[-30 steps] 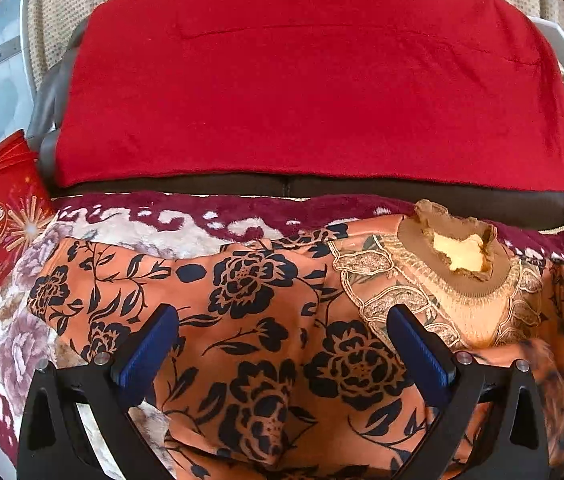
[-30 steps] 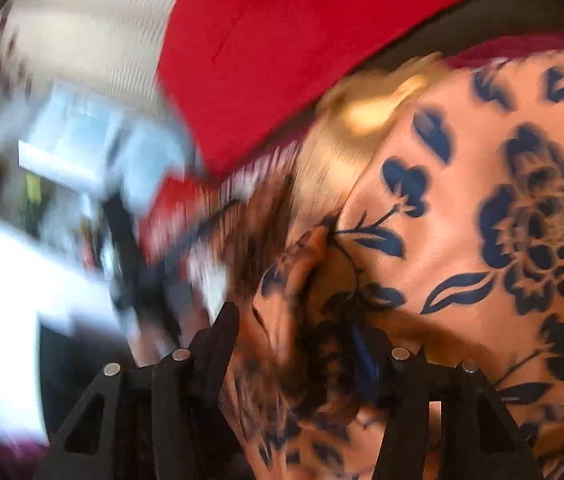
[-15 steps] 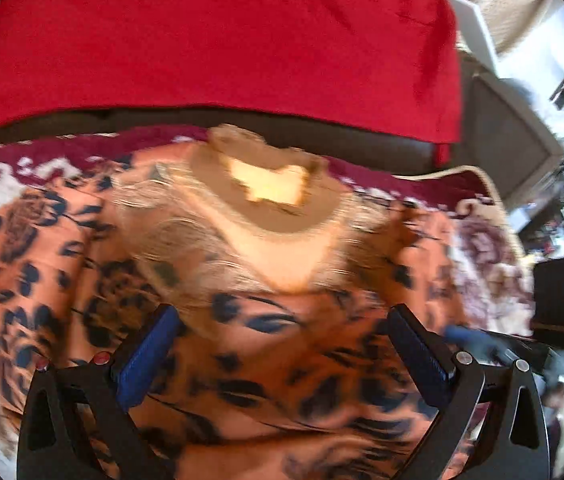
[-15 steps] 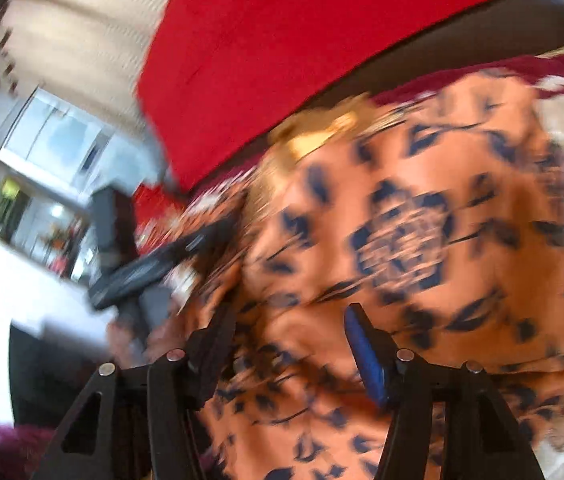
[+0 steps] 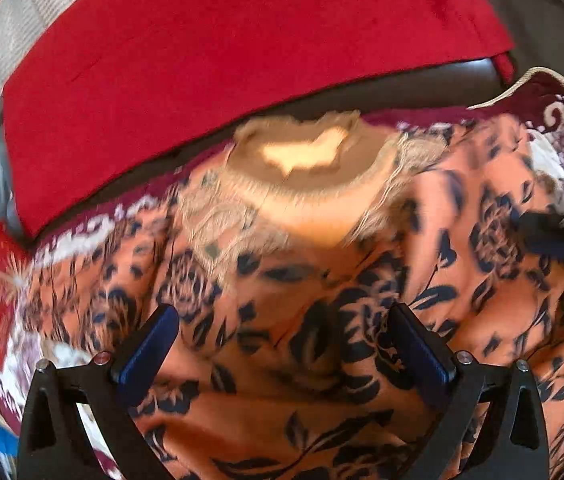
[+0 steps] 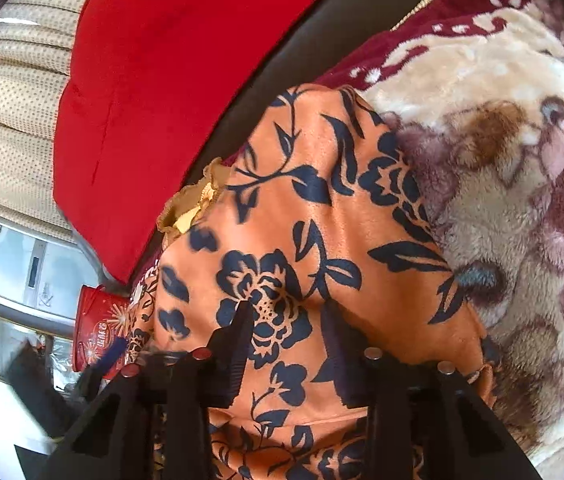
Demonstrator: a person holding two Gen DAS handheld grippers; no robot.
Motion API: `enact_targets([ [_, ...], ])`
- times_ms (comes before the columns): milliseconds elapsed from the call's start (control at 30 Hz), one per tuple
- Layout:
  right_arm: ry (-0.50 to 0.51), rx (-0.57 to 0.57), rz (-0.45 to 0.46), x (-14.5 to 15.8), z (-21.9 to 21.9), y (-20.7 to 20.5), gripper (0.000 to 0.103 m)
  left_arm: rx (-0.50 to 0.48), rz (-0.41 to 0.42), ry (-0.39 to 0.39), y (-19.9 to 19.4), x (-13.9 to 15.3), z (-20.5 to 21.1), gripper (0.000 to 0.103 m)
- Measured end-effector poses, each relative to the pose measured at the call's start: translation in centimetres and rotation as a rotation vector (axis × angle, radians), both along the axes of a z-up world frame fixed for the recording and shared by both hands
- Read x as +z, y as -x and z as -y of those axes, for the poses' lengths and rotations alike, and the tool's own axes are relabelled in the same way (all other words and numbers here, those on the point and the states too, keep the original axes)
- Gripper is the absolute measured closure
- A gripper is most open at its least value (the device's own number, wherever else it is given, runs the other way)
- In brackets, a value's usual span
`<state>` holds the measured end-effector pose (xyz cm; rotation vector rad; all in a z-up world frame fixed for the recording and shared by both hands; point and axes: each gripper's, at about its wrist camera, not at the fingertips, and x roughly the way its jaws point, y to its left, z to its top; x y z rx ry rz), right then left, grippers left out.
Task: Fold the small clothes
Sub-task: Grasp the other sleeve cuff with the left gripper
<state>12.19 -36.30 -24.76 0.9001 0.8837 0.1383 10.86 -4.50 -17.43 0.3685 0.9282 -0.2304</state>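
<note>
The right gripper has just been closing; its jaws stand narrow over a hump of the top at lower centre, cloth between them, though whether the pads pinch it I cannot tell. The left gripper gapes wide above the top, holding nothing. The top lies spread on the blanket, collar toward the red cushion at upper frame. It looks light, limp and likely slippery; I would take it by an edge or the shoulders.
</note>
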Motion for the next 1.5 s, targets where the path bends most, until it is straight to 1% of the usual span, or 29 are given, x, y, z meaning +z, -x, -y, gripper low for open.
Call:
enact_targets([
  [67, -0.004, 0.001, 0.000, 0.0, 0.1, 0.3, 0.066, 0.015, -0.038, 0.021, 0.2, -0.2, -1.3, 0.000],
  [100, -0.001, 0.005, -0.002, 0.0, 1.0, 1.0, 0.066, 0.023, -0.058, 0.036, 0.3, -0.2, -2.1, 0.000],
  [167, 0.013, 0.006, -0.005, 0.2, 1.0, 1.1, 0.066, 0.036, -0.096, 0.040, 0.6, -0.8, -3.2, 0.000],
  [233, 0.017, 0.005, -0.009, 0.2, 1.3, 1.2, 0.066, 0.030, -0.131, 0.066, 1.1, -1.0, -4.8, 0.000],
  [267, 0.018, 0.004, -0.011, 0.1, 0.7, 0.9, 0.066, 0.024, -0.144, 0.079, 1.2, -1.2, -5.3, 0.000],
  [367, 0.025, 0.003, -0.017, 0.0, 0.6, 0.9, 0.066, 0.016, -0.170, 0.119, 1.3, -0.9, -7.0, 0.000],
  [433, 0.038, 0.001, -0.022, 0.2, 0.1, 0.5, 0.066, 0.026, -0.213, 0.162, 1.0, -0.7, -8.1, 0.000],
  [467, 0.041, 0.001, -0.022, 0.2, -0.4, 0.3, 0.063, 0.030, -0.225, 0.174, 0.9, -0.7, -8.3, 0.000],
  [533, 0.051, 0.001, -0.026, 0.2, -0.7, 0.2, 0.063, 0.040, -0.225, 0.178, 0.7, -0.2, -8.9, 0.000],
  [567, 0.053, -0.002, -0.028, 0.4, -1.7, -0.3, 0.063, 0.046, -0.218, 0.172, 0.7, 0.0, -8.7, 0.000],
  [600, 0.051, -0.003, -0.029, 0.4, -1.8, -0.3, 0.063, 0.053, -0.210, 0.165, 0.7, 0.3, -8.8, 0.000],
  [700, 0.042, -0.003, -0.029, 0.4, -2.3, -0.5, 0.063, 0.065, -0.198, 0.140, 0.2, 0.1, -9.0, 0.000],
  [767, 0.039, -0.001, -0.029, 0.3, -2.4, -0.6, 0.063, 0.074, -0.210, 0.138, 0.0, -0.1, -9.1, 0.000],
  [833, 0.043, 0.002, -0.029, 0.3, -2.5, -0.7, 0.063, 0.081, -0.230, 0.155, -0.3, -0.2, -9.4, 0.000],
  [900, 0.043, 0.006, -0.028, 0.2, -2.4, -0.8, 0.063, 0.100, -0.231, 0.168, -0.6, 0.1, -10.3, 0.000],
  [1067, 0.036, 0.010, -0.028, 0.1, -2.2, -0.8, 0.063, 0.207, -0.203, 0.210, -1.2, 1.5, -15.1, 0.000],
  [1133, 0.043, 0.010, -0.030, 0.2, -2.3, -0.9, 0.062, 0.236, -0.205, 0.239, -1.4, 1.8, -16.6, 0.000],
  [1167, 0.046, 0.010, -0.030, 0.2, -2.4, -0.9, 0.060, 0.243, -0.212, 0.269, -1.5, 2.0, -17.2, 0.000],
  [1200, 0.051, 0.010, -0.030, 0.4, -2.6, -0.9, 0.058, 0.239, -0.228, 0.314, -1.6, 2.1, -17.5, 0.000],
  [1233, 0.056, 0.010, -0.028, 0.5, -2.8, -1.0, 0.054, 0.225, -0.248, 0.359, -1.6, 2.2, -17.8, 0.000],
  [1267, 0.064, 0.012, -0.025, 0.7, -3.0, -1.0, 0.050, 0.203, -0.275, 0.421, -1.6, 2.4, -18.1, 0.000],
  [1300, 0.077, 0.014, -0.023, 0.8, -3.4, -1.1, 0.049, 0.183, -0.301, 0.481, -1.6, 2.6, -18.1, 0.000],
  [1333, 0.094, 0.016, -0.023, 1.0, -3.7, -1.2, 0.047, 0.157, -0.330, 0.565, -1.7, 2.8, -18.0, 0.000],
  [1367, 0.107, 0.017, -0.023, 1.1, -3.9, -1.2, 0.046, 0.145, -0.339, 0.606, -1.7, 3.0, -17.7, 0.000],
  [1400, 0.119, 0.017, -0.024, 1.1, -4.2, -1.3, 0.046, 0.136, -0.341, 0.633, -1.8, 3.2, -17.3, 0.000],
  [1433, 0.130, 0.013, -0.022, 1.3, -4.4, -1.2, 0.046, 0.128, -0.333, 0.638, -1.9, 3.4, -16.9, 0.000],
  [1467, 0.134, 0.004, -0.012, 1.6, -4.6, -1.1, 0.045, 0.130, -0.322, 0.624, -2.0, 3.6, -16.5, 0.000],
  [1500, 0.146, 0.019, 0.013, 2.2, -5.2, -0.9, 0.045, 0.142, -0.319, 0.613, -2.1, 3.5, -16.3, 0.000],
])
